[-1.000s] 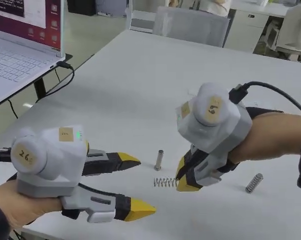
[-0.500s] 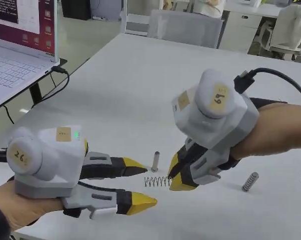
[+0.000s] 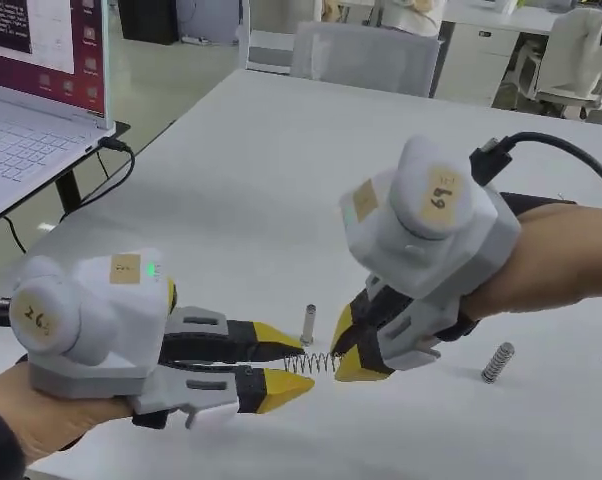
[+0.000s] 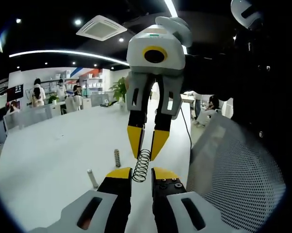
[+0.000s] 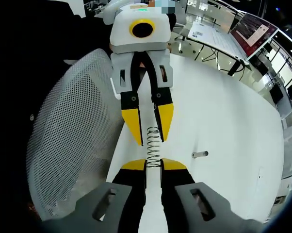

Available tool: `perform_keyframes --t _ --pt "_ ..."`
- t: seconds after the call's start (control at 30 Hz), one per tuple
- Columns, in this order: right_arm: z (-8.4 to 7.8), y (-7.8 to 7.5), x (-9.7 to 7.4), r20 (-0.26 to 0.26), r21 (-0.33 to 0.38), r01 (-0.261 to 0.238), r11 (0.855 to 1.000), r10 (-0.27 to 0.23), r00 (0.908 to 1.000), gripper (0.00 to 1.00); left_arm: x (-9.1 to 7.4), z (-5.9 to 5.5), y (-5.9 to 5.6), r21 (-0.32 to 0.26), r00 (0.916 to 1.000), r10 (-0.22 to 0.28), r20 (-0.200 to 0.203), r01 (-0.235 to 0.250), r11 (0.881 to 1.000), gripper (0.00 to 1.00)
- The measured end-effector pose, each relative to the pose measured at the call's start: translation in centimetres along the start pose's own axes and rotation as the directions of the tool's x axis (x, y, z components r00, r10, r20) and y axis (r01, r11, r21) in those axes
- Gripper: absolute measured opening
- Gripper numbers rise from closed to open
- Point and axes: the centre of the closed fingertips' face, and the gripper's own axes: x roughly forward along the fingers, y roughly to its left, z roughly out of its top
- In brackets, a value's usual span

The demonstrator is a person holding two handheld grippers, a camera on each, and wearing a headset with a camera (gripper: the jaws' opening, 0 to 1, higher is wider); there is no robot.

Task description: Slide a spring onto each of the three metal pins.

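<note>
Head view: thin silver wire coil spring point(image 3: 316, 362) hangs roughly level just above the white tabletop point(image 3: 281, 180), strung btwn the two tools, on the near side of the short upright grey metal pin point(image 3: 308, 325). Right gripper point(image 3: 346, 350), white body w/ yellow-tipped black jaws, comes down from the right w/ its jaws clamped on the spring's right end. Right gripper view shows that end nipped btwn its own tips. Left gripper point(image 3: 303, 364), same build, reaches in from the left, jaws drawn in on the other end. Left gripper view has the coil seated btwn its tips, so it reads as pinched too.

Prob. reason for the two-ended hold: a floppy coil gripped at one end droops, so the 2nd tool steadies it or takes it over, to get one open end free and aimed down at the pin top. Pin stands bare, spring not yet on it.

Further right, well apart, is a grey coil-wrapped post point(image 3: 496, 362). It looks like a pin w/ a spring fitted, but I can't be sure.

Writing: handwritten "26" on a tan sticker on the left gripper's round cap, "69" on the right gripper's. Open silver laptop point(image 3: 31, 130) sits far left; its screen text is too small to read.
</note>
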Motion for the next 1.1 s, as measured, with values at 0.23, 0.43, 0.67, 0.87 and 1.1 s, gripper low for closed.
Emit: perform_keyframes --t 0.23,0.43,0.67,0.87,1.1 --pt "-0.1 0.1 0.0 -0.003 -0.009 0.004 1.0 -0.004 1.0 0.08 0.1 0.0 -0.1 0.016 1.0 -0.004 -0.004 0.005 1.0 0.04" --pt "-0.2 0.1 -0.1 0.001 -0.015 0.007 1.0 -0.007 1.0 0.08 0.1 0.2 -0.5 0.019 0.9997 -0.024 0.001 0.024 1.0 0.03" --pt "-0.2 0.3 0.1 0.002 -0.014 0.003 1.0 -0.003 1.0 0.09 0.0 0.2 -0.7 0.02 0.9993 -0.038 -0.003 0.038 0.999 0.02" --pt "-0.4 0.4 0.5 0.001 -0.015 -0.008 1.0 0.008 1.0 0.12 -0.1 0.5 -1.1 0.02 0.9987 -0.05 0.003 0.05 0.999 0.02" --pt "-0.7 0.7 1.1 0.006 -0.009 -0.026 1.0 0.026 0.9997 0.11 -0.2 1.2 -1.2 0.026 0.9985 -0.053 0.016 0.052 0.998 0.02"
